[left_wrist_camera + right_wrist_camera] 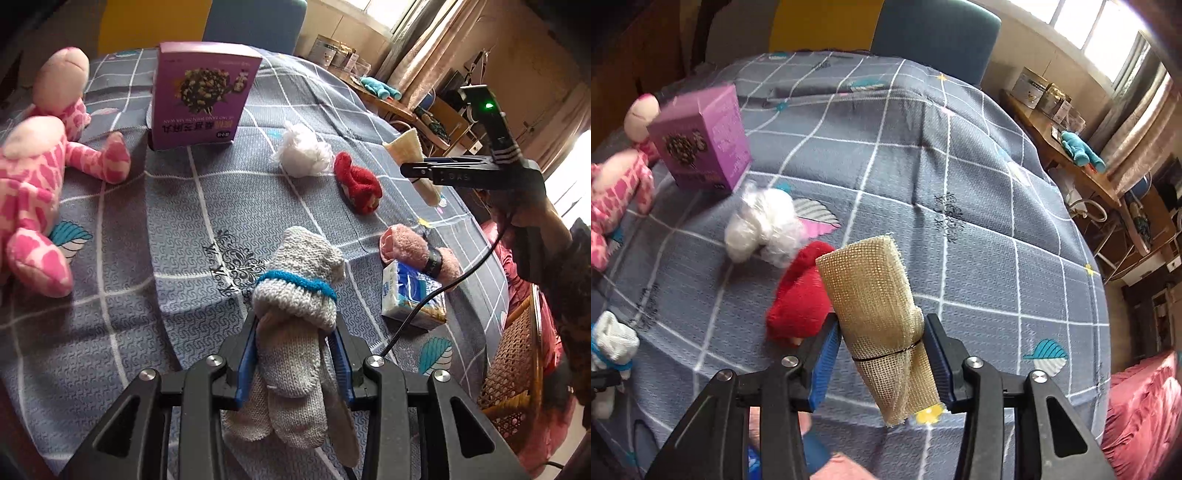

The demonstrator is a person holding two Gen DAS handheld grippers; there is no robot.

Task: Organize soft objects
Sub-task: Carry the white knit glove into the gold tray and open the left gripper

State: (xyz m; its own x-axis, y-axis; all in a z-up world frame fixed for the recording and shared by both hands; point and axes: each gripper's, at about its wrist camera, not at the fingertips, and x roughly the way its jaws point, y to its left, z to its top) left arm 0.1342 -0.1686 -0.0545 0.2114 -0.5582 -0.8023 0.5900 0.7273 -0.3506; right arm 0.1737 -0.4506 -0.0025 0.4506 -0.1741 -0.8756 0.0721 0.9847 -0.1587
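Observation:
A bundle of grey knitted gloves [299,280] with a blue band around it sits between the blue pads of my left gripper [295,321], which is shut on it above the checked tablecloth [184,206]. My right gripper [882,325] is shut on a beige mesh roll [871,280] tied with a thin black band, held tilted over the table. From the left wrist view that gripper [421,171] hangs at the right with the roll [402,146]. A red cloth bundle [801,299] lies just left of the roll, and a white fluffy ball [764,225] beyond it.
A purple box [199,96] stands at the back, with two pink spotted plush toys [29,192] at the left. A pink roll with a black band [417,251] and a tissue pack [413,295] lie right of centre. A wicker chair [517,354] stands past the table's right edge.

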